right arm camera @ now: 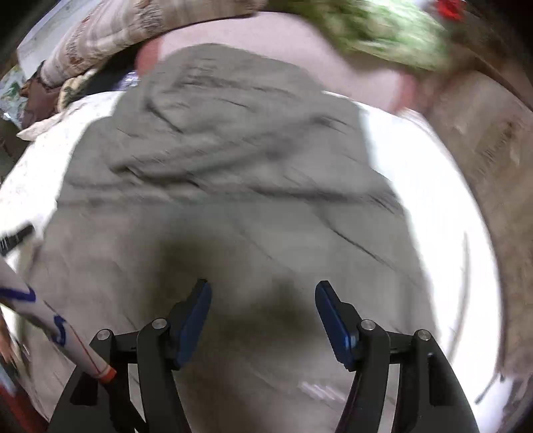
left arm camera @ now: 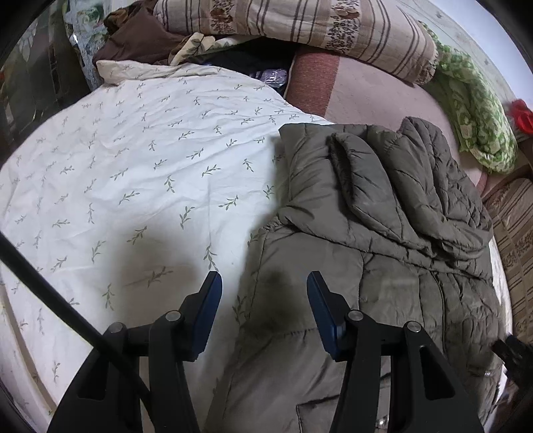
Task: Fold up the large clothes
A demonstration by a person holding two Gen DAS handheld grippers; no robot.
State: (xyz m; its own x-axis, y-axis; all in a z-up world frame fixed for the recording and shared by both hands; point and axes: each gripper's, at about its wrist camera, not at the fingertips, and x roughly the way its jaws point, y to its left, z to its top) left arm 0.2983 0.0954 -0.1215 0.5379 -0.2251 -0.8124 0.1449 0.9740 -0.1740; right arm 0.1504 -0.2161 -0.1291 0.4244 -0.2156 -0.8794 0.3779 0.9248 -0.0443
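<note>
A grey-olive quilted puffer jacket (left arm camera: 376,233) lies on a white sheet with a leaf print (left arm camera: 133,160), its sleeve and hood bunched on top at the far end. My left gripper (left arm camera: 265,283) is open and empty, hovering over the jacket's left edge where it meets the sheet. The right wrist view is blurred by motion. It shows the same jacket (right arm camera: 216,173) spread below my right gripper (right arm camera: 263,293), which is open and empty above the jacket's lower body.
Striped floral quilts (left arm camera: 299,23) and a brown cloth (left arm camera: 140,40) are piled at the far end. A green patterned cloth (left arm camera: 479,116) lies far right. A black cable (left arm camera: 50,296) crosses the lower left. A sleeved arm (right arm camera: 50,326) shows at the left.
</note>
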